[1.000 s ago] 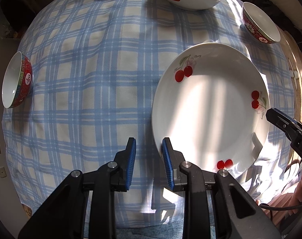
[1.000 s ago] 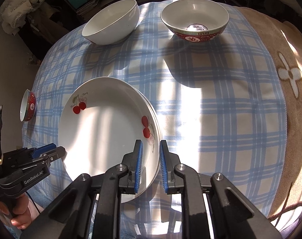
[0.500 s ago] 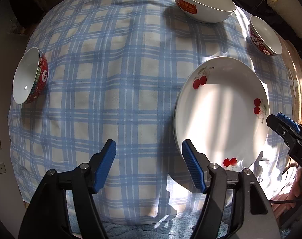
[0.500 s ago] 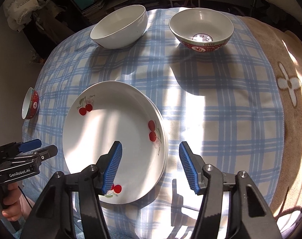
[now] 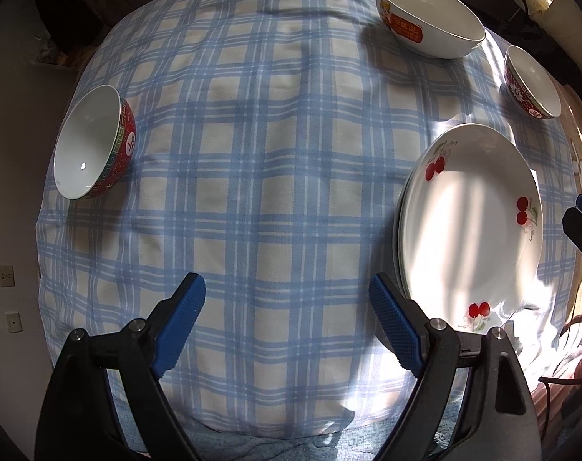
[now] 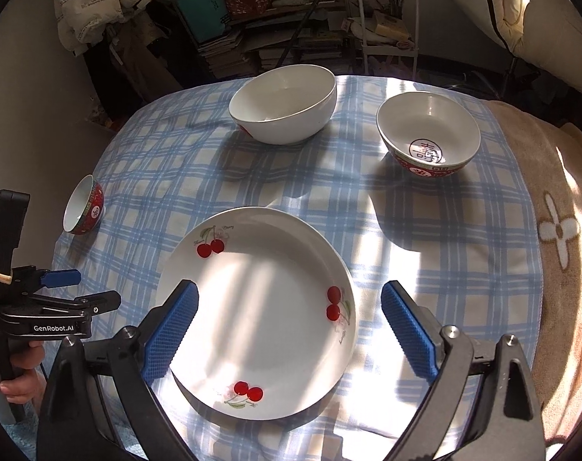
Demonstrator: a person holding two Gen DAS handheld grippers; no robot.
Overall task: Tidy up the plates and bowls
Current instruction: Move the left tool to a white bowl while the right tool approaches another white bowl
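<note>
Two white cherry-print plates (image 6: 260, 307) lie stacked on the blue checked tablecloth (image 5: 252, 192). My right gripper (image 6: 289, 296) hovers over the stack's near half, jaws wide and still opening, touching nothing. My left gripper (image 5: 287, 296) hangs over bare cloth just left of the plates (image 5: 471, 223), jaws also opening and empty. A large white bowl (image 6: 287, 107) and a red-patterned bowl (image 6: 429, 134) stand at the far side. A small red bowl (image 5: 91, 142) sits near the left edge. Each gripper shows in the other's view: the left gripper (image 6: 72, 288), the right gripper (image 5: 579, 215).
A beige blanket with a white flower (image 6: 559, 230) covers the table's right side. Stacked books, bags and a wire rack (image 6: 387, 50) crowd the floor behind the table. A hand (image 6: 18, 384) holds the left gripper's handle. The cloth's front edge hangs just below both grippers.
Both grippers' jaws have spread from nearly shut at the plate's rim to wide apart. The left gripper has drawn leftward off the plate; the right has lifted and tilted up.
</note>
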